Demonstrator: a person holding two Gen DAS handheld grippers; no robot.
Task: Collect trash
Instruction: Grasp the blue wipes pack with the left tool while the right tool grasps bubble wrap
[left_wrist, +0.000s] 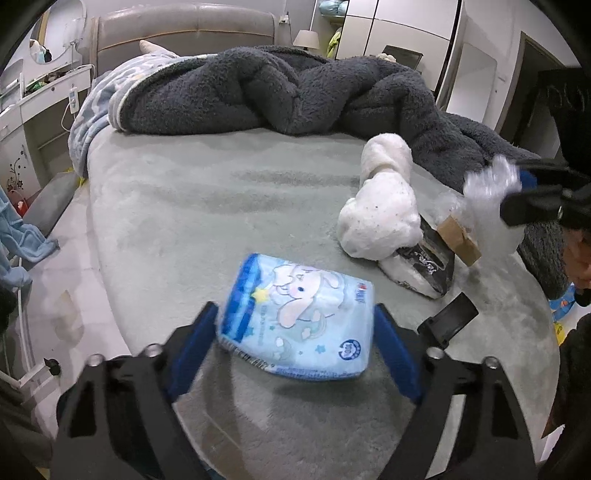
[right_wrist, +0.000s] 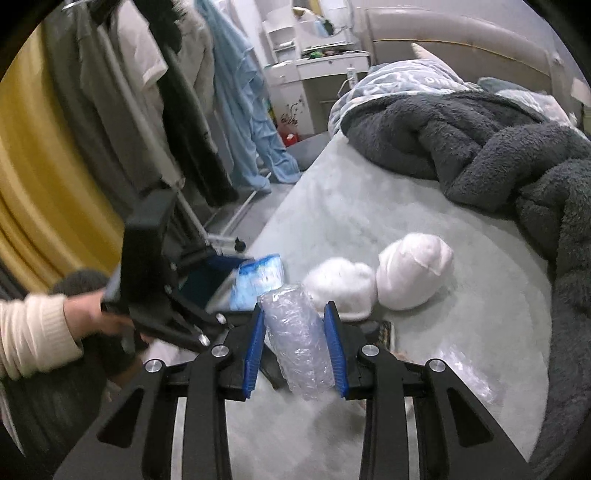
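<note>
my left tongs (left_wrist: 295, 328) are clamped on one blue tissue pack (left_wrist: 295, 317) with a cartoon rabbit print, held just above the grey bed (left_wrist: 207, 206). to its right lie one white plush toy (left_wrist: 384, 206), one dark wrapper (left_wrist: 424, 258) and one brown cardboard piece (left_wrist: 460, 238). my right tongs (right_wrist: 295, 343) grip one crumpled clear plastic wrap (right_wrist: 295, 339). one dark fleece blanket (left_wrist: 280, 92) is bunched at the head of the bed.

Glossy plastic tissue pack (left_wrist: 299, 317), crinkled clear bubble wrap (right_wrist: 299, 343), fuzzy grey blanket (left_wrist: 280, 88)
</note>
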